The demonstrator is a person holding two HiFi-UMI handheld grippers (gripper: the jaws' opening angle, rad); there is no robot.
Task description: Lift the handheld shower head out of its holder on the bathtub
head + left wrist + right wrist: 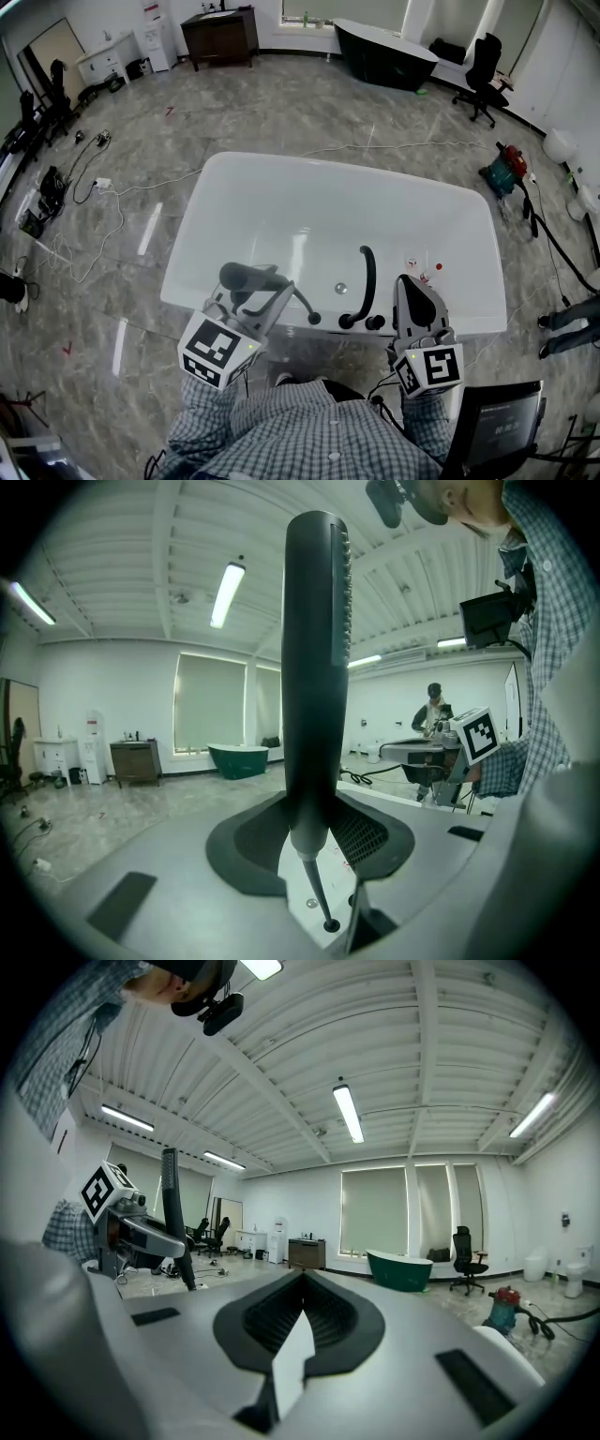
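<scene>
Two grippers at the bathtub's (234,169) near rim. Left gripper (257,294) jaws clamped on the handheld shower head (246,276), raised just above the rim, left of the faucet (365,281). Right gripper (415,291) jaws together, empty.

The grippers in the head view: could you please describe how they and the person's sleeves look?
The left gripper and the right gripper have light grey bodies that narrow toward dark, ribbed jaw pads. Each carries a white cube at its rear, printed with black square markers. The person's sleeves are of a blue-and-white checked shirt fabric.
</scene>
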